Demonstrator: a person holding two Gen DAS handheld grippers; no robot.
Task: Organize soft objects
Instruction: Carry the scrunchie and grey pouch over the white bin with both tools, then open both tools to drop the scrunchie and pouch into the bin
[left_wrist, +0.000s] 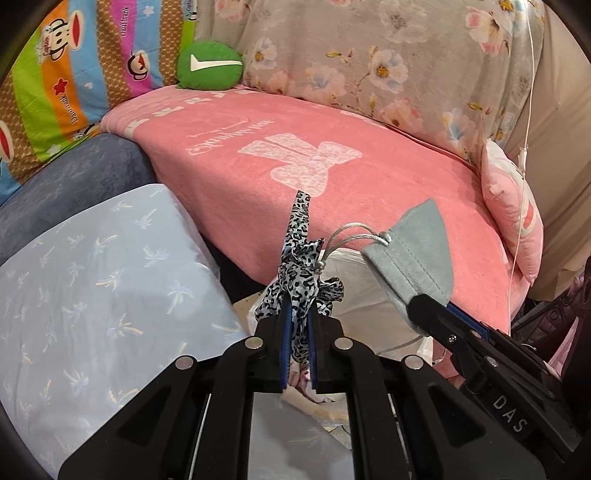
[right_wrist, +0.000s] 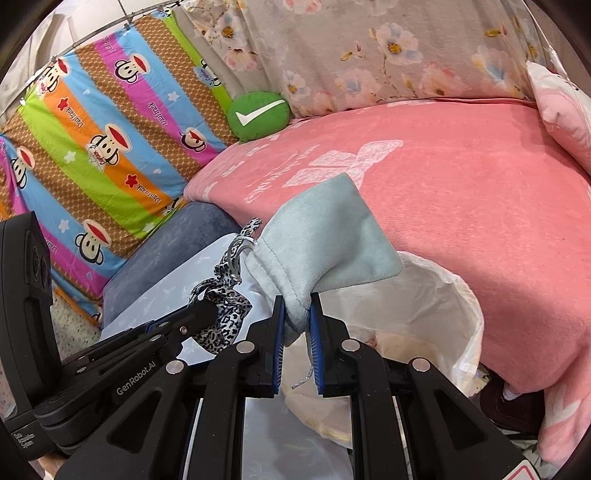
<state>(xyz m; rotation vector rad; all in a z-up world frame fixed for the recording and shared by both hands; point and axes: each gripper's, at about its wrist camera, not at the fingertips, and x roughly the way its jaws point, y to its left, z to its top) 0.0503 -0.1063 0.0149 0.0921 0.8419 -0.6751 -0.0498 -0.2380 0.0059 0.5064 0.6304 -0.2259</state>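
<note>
My left gripper (left_wrist: 299, 314) is shut on a leopard-print scrunchie (left_wrist: 301, 273), whose tail sticks up over the pink blanket. My right gripper (right_wrist: 295, 306) is shut on a grey-green suede drawstring pouch (right_wrist: 325, 240). In the left wrist view that pouch (left_wrist: 413, 251) hangs at the right with its silver cord (left_wrist: 351, 236) looping to the scrunchie. In the right wrist view the scrunchie (right_wrist: 221, 302) sits at the left, pinched in the left gripper (right_wrist: 207, 314). Both are held above a white plastic bag (right_wrist: 424, 295).
A pink blanket (left_wrist: 332, 177) covers the bed, with a green check-mark cushion (left_wrist: 208, 66) at its far corner. A floral quilt (left_wrist: 388, 62), a striped monkey-print sheet (right_wrist: 103, 147) and a small pink pillow (left_wrist: 513, 206) surround it. A pale blue pillow (left_wrist: 99, 280) lies at left.
</note>
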